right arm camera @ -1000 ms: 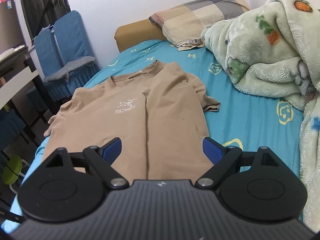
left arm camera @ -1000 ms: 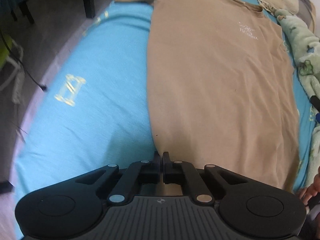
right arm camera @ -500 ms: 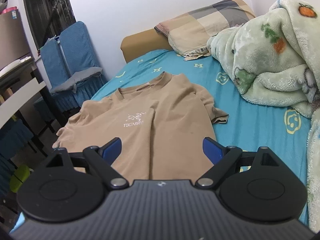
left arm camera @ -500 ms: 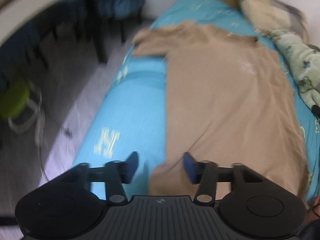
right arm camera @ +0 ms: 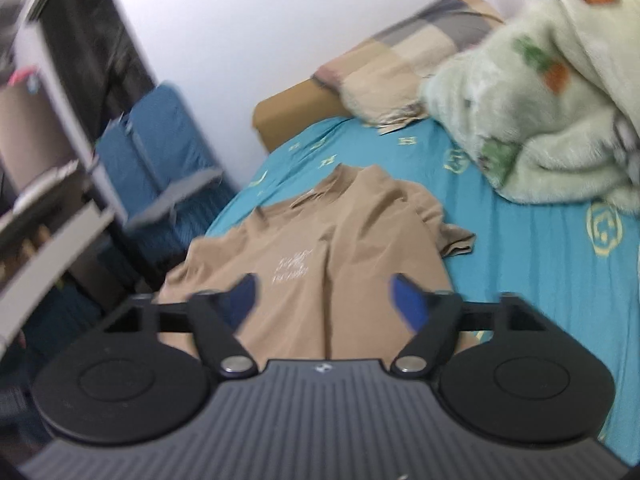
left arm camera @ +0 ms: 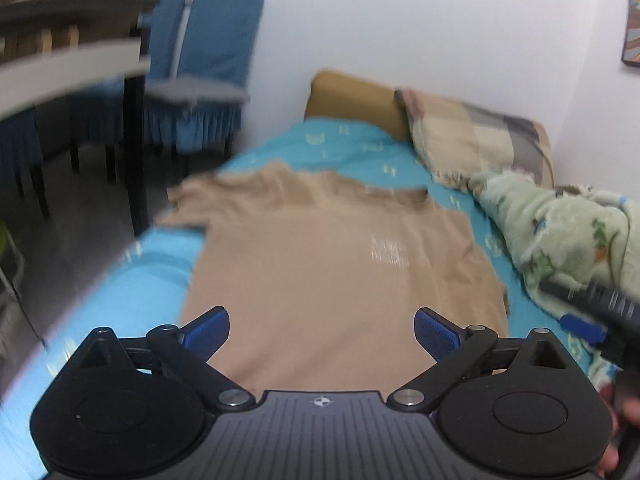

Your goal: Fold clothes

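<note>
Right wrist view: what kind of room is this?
Most likely a bedroom in a home. A bed with a turquoise patterned sheet carries a checked beige pillow and a fluffy pale green blanket, and a tan T-shirt lies spread on the sheet.

Ahead of me the shirt (left arm camera: pixel 340 272) lies on the bed (left arm camera: pixel 352 140); pillow (left arm camera: pixel 472 136) at one o'clock, blanket (left arm camera: pixel 560 232) at three, chairs (left arm camera: pixel 200 64) at ten.

Home bedroom — bed w/ teal printed sheet (right arm camera: pixel 520 256), patchwork pillow (left arm camera: pixel 476 136) at far end, fleece blanket (right arm camera: pixel 560 120) right, blue-covered chairs (left arm camera: pixel 208 64) far left.
</note>
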A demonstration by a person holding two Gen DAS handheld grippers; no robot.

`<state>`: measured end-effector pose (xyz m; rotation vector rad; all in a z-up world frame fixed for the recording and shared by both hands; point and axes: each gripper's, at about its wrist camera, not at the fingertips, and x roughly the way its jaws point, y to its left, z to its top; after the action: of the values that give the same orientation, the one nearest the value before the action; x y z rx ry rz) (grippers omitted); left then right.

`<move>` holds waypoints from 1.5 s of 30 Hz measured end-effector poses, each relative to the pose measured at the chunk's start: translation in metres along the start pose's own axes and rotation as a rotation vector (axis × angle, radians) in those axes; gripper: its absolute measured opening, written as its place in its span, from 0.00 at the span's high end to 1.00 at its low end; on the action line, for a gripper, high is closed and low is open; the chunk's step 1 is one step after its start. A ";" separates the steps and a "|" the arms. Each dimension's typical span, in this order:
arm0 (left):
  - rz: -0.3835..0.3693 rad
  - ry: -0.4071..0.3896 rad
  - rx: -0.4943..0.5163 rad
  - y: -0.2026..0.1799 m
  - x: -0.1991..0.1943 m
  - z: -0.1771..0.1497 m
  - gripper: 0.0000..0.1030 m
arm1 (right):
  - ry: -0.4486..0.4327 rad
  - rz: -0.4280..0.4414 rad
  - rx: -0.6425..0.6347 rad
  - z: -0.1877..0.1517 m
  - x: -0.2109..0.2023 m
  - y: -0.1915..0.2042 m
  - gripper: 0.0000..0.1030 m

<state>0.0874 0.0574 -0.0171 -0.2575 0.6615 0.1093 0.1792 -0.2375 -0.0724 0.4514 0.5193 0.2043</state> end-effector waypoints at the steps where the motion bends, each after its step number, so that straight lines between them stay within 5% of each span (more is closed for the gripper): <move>1: 0.001 0.025 0.003 0.001 0.008 -0.006 0.03 | -0.011 -0.013 0.035 0.001 0.004 -0.007 0.13; 11: 0.007 0.090 -0.002 0.032 0.072 -0.029 0.03 | 0.020 -0.046 0.571 0.005 0.075 -0.122 0.22; 16: 0.000 0.117 0.039 0.025 0.081 -0.038 0.03 | 0.048 -0.103 0.631 -0.002 0.118 -0.154 0.21; 23: -0.042 0.144 0.023 0.023 0.099 -0.039 0.03 | 0.066 -0.078 0.388 0.013 0.172 -0.129 0.22; 24: -0.045 0.148 0.012 0.024 0.103 -0.038 0.03 | 0.074 -0.081 0.333 0.015 0.179 -0.122 0.27; 26: -0.049 0.155 -0.012 0.026 0.107 -0.037 0.03 | 0.084 -0.125 0.184 0.013 0.189 -0.104 0.62; 29: -0.053 0.162 -0.027 0.028 0.110 -0.034 0.03 | 0.080 -0.196 0.038 0.014 0.195 -0.073 0.81; 34: -0.034 0.149 -0.028 0.031 0.109 -0.033 0.03 | -0.021 -0.228 -0.268 0.007 0.195 -0.008 0.82; 37: -0.021 0.137 -0.022 0.031 0.108 -0.032 0.03 | -0.023 -0.157 -0.469 -0.008 0.199 0.030 0.82; 40: -0.018 0.145 -0.008 0.030 0.111 -0.033 0.03 | 0.074 -0.033 -0.622 -0.023 0.207 0.058 0.81; 42: -0.018 0.152 -0.004 0.029 0.112 -0.034 0.03 | 0.100 0.012 -0.624 -0.029 0.208 0.063 0.73; 45: -0.019 0.156 -0.006 0.029 0.112 -0.034 0.03 | 0.119 0.153 -0.494 -0.021 0.205 0.054 0.44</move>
<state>0.1500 0.0785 -0.1186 -0.2800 0.8140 0.0732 0.3382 -0.1213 -0.1522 -0.0043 0.5302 0.4952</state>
